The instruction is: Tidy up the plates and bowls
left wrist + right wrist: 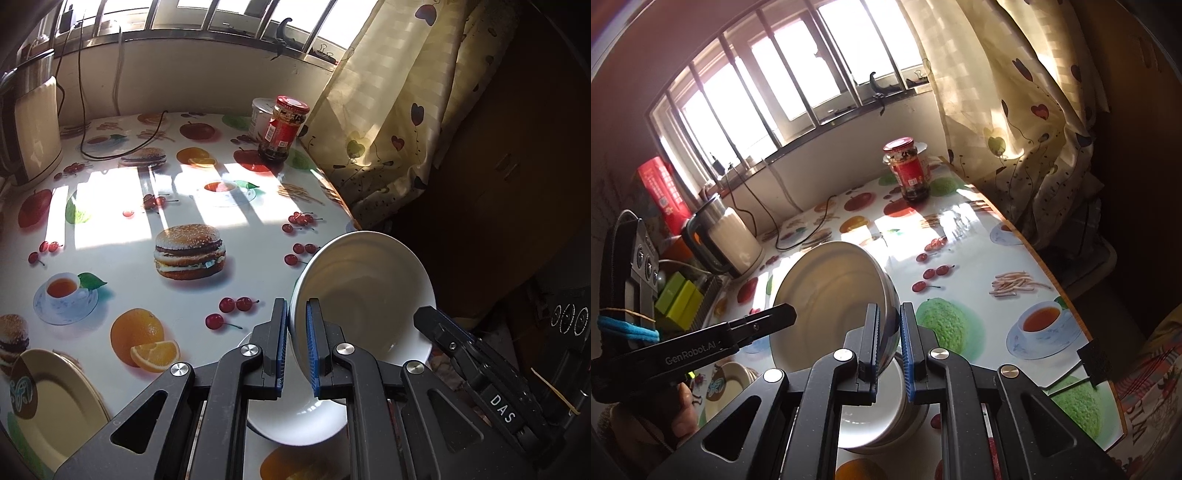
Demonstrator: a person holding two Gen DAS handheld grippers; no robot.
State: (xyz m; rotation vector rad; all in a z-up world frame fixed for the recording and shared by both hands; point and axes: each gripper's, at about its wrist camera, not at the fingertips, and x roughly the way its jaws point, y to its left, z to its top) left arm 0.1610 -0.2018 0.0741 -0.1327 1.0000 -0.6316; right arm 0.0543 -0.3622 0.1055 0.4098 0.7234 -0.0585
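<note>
My left gripper (296,343) is shut on the left rim of a white bowl (364,291), which is lifted and tilted above the table. My right gripper (888,343) is shut on the opposite rim of the same bowl (827,299); its finger also shows in the left wrist view (436,325). Below the held bowl sits another white bowl (299,421), also in the right wrist view (871,424), near the table's front edge. A cream plate with a blue mark (51,402) lies at the front left, also seen in the right wrist view (726,384).
The table (122,240) has a fruit-and-burger print cover. A red-lidded jar (284,127) and a white tub (262,114) stand at the back right. A kettle (33,129) and black cables (110,147) sit at the back left. A curtain (399,110) hangs to the right.
</note>
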